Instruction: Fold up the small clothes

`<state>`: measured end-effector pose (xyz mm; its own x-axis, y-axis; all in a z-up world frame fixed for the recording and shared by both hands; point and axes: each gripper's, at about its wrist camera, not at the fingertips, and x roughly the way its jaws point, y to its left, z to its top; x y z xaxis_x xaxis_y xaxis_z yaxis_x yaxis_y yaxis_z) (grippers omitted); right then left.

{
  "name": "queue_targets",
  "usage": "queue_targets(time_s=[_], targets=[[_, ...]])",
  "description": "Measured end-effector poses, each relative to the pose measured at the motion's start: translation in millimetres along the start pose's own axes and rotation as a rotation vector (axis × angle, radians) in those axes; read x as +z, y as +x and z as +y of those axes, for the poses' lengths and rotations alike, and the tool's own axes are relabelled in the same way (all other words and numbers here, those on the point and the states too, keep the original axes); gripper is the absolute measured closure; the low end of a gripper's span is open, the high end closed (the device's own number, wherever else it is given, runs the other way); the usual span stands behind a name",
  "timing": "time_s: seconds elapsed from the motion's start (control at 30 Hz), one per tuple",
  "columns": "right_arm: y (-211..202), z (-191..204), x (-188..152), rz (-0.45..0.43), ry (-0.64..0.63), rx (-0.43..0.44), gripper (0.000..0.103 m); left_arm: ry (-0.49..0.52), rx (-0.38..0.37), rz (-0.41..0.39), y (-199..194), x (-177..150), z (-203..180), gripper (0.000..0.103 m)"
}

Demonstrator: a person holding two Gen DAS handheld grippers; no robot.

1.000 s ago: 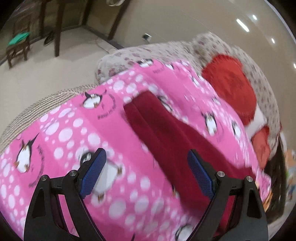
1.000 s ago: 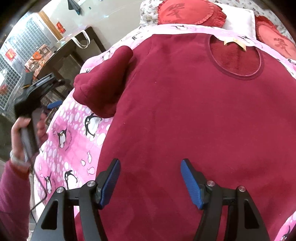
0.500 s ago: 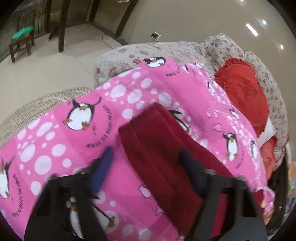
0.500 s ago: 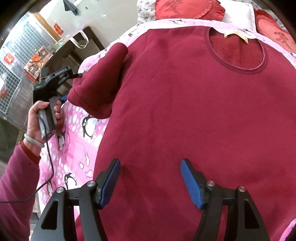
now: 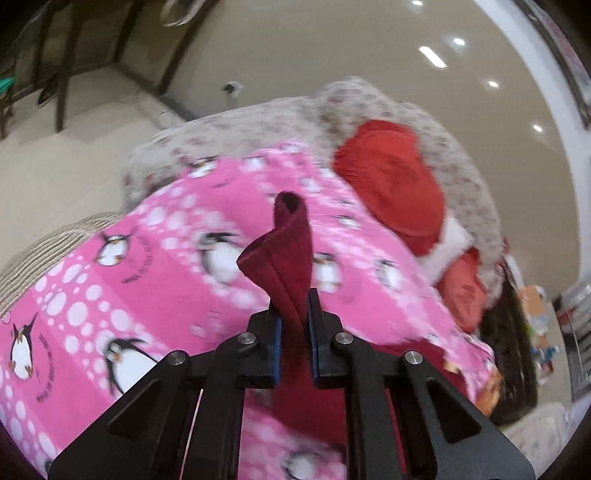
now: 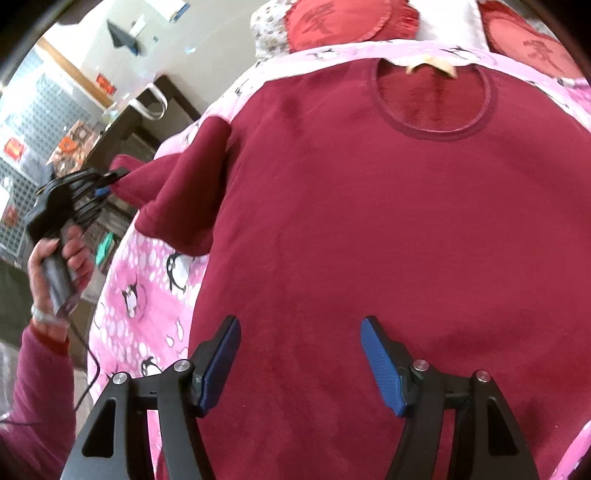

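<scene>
A dark red sweatshirt (image 6: 369, 221) lies flat, neck away from me, on a pink penguin blanket (image 6: 147, 295). My left gripper (image 5: 293, 295) is closing on the left sleeve (image 5: 280, 251); its pads press the cuff end, which sticks up above the blanket (image 5: 147, 277). The right wrist view shows that same left gripper (image 6: 110, 177), held by a hand (image 6: 55, 258), lifting the sleeve (image 6: 184, 192) off the blanket at the shirt's left. My right gripper (image 6: 301, 343) hangs open over the lower body of the shirt, with nothing between its fingers.
Red round cushions (image 5: 391, 192) (image 6: 332, 18) and a white pillow lie at the head of the flowered sofa. A woven edge (image 5: 44, 251) borders the blanket on the left. A dark table (image 6: 147, 122) with clutter stands beyond it, over beige floor (image 5: 74, 129).
My left gripper came down over the sleeve end, closed on it and raised it off the blanket. The right gripper stayed open over the shirt's body.
</scene>
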<state>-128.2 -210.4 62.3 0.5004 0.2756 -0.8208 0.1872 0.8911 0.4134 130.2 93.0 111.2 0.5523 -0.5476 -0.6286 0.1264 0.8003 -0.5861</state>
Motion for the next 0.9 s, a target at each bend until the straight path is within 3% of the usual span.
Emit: queue_targets(time_s=[0.2, 0.37, 0.5, 0.67, 0.8, 0.9], targets=[[-24.3, -13.9, 1.2, -0.047, 0.034, -0.015, 0.038, 0.154, -0.153, 0.044, -16.2, -35.3, -90.6, 0.093], [-46.2, -37.7, 1.9, -0.093, 0.088, -0.03, 0.038, 0.279, -0.251, 0.123, -4.2, -84.0, -161.8, 0.093], [-62.4, -60.9, 0.6, -0.125, 0.154, -0.047, 0.038, 0.36, -0.209, 0.192, 29.2, -132.7, -198.9, 0.093], [-80.3, -85.9, -4.3, -0.149, 0.209, -0.11, 0.038, 0.462, -0.212, 0.292, 71.1, -201.3, -236.1, 0.093], [-93.0, -112.0, -9.0, -0.156, 0.28, -0.125, 0.038, 0.453, -0.256, 0.409, 101.2, -232.0, -246.8, 0.092], [-94.5, -123.0, -13.6, -0.152, 0.309, -0.115, 0.038, 0.481, -0.213, 0.425, 102.6, -247.6, -250.3, 0.09]])
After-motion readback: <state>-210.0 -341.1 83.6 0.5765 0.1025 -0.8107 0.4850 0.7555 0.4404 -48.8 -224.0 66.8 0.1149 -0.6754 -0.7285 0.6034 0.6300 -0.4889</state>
